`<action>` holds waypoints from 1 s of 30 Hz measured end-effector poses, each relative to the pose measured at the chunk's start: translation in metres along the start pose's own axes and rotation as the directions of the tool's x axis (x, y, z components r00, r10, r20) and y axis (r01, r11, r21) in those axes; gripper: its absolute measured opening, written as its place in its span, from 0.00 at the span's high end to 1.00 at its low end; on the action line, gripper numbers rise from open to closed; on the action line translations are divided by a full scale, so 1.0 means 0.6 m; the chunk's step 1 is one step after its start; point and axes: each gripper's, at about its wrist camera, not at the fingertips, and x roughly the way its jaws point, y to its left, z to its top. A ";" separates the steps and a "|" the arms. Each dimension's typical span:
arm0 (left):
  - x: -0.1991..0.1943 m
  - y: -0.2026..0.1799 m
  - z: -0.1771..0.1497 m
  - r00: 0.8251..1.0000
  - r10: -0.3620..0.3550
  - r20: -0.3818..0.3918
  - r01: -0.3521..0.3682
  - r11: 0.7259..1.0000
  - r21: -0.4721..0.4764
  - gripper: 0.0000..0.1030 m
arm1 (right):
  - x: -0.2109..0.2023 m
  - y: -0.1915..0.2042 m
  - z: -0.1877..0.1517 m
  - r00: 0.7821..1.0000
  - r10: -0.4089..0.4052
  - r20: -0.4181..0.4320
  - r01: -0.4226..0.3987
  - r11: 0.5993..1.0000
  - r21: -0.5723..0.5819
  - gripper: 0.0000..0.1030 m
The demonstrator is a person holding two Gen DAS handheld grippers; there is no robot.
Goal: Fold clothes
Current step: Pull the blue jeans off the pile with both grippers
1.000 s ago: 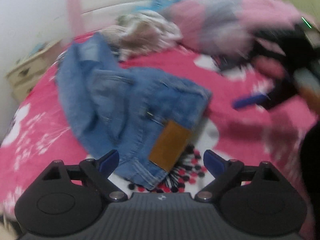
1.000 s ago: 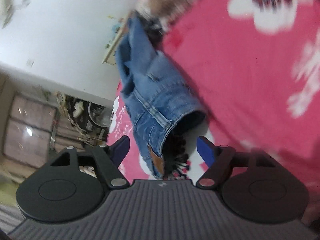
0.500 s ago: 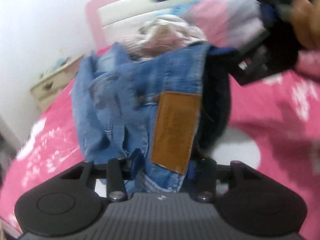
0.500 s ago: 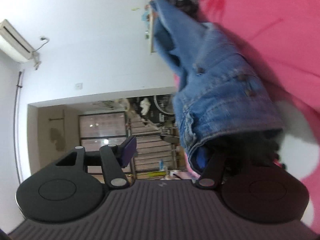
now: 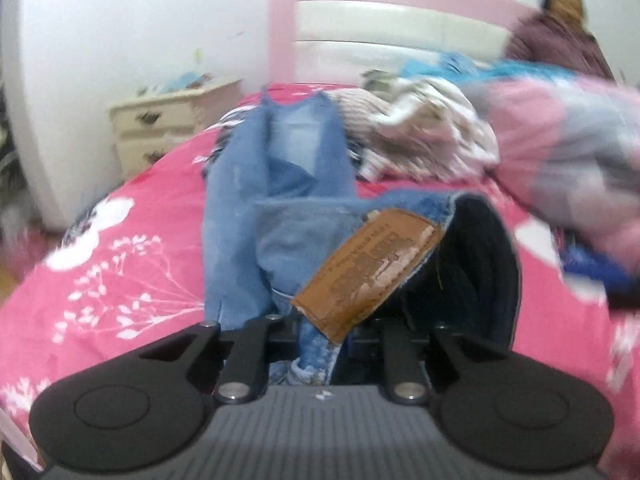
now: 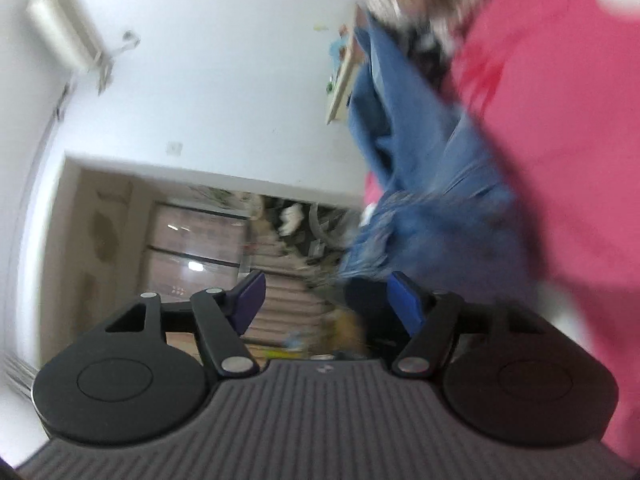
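The jeans (image 5: 280, 200) lie stretched along the pink bed (image 5: 120, 248), legs running toward the headboard (image 5: 384, 12), waistband raised at my end with its brown leather patch (image 5: 368, 276) facing me. My left fingers (image 5: 320, 344) are clenched on that waistband just below the patch. My right fingers (image 6: 324, 300) are spread apart, grasping nothing, with the blurred denim (image 6: 424, 184) just beyond them. A heap of other clothes (image 5: 432, 136) sits further up the bed, near a cream nightstand (image 5: 168, 120).
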 end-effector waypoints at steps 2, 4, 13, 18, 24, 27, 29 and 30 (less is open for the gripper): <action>0.001 0.014 0.011 1.000 -0.001 0.000 0.001 1.000 -0.028 0.87 | -0.009 0.006 -0.017 0.993 -0.119 0.020 0.121 0.986 -0.114 0.32; 0.003 0.028 0.023 1.000 -0.001 -0.001 0.001 0.998 -0.056 0.87 | 0.006 0.015 -0.042 0.970 -0.241 0.026 0.241 0.946 -0.217 0.32; 0.010 0.036 0.022 1.000 0.014 0.003 -0.014 0.999 -0.037 0.84 | 0.137 0.022 -0.110 0.807 -0.568 0.159 0.567 0.674 -0.474 0.48; 0.033 0.036 -0.018 0.998 0.032 -0.063 -0.033 0.999 -0.010 0.65 | 0.162 -0.016 -0.098 0.796 -0.578 0.179 0.593 0.686 -0.422 0.54; 0.090 0.020 -0.079 0.980 0.087 -0.179 -0.079 0.995 0.055 0.71 | 0.211 -0.025 -0.103 0.744 -0.608 0.277 0.645 0.548 -0.532 0.80; 0.086 0.021 -0.091 0.981 0.120 -0.154 -0.114 0.992 0.044 0.86 | 0.207 -0.008 -0.106 0.689 -0.627 0.365 0.701 0.446 -0.557 0.89; 0.063 0.032 -0.081 0.985 0.132 -0.108 -0.132 0.991 0.005 0.89 | 0.196 0.012 -0.105 0.641 -0.617 0.457 0.744 0.354 -0.566 0.91; 0.042 0.037 -0.070 0.990 0.132 -0.059 -0.133 0.991 -0.009 0.91 | 0.187 0.026 -0.105 0.619 -0.603 0.503 0.764 0.313 -0.565 0.92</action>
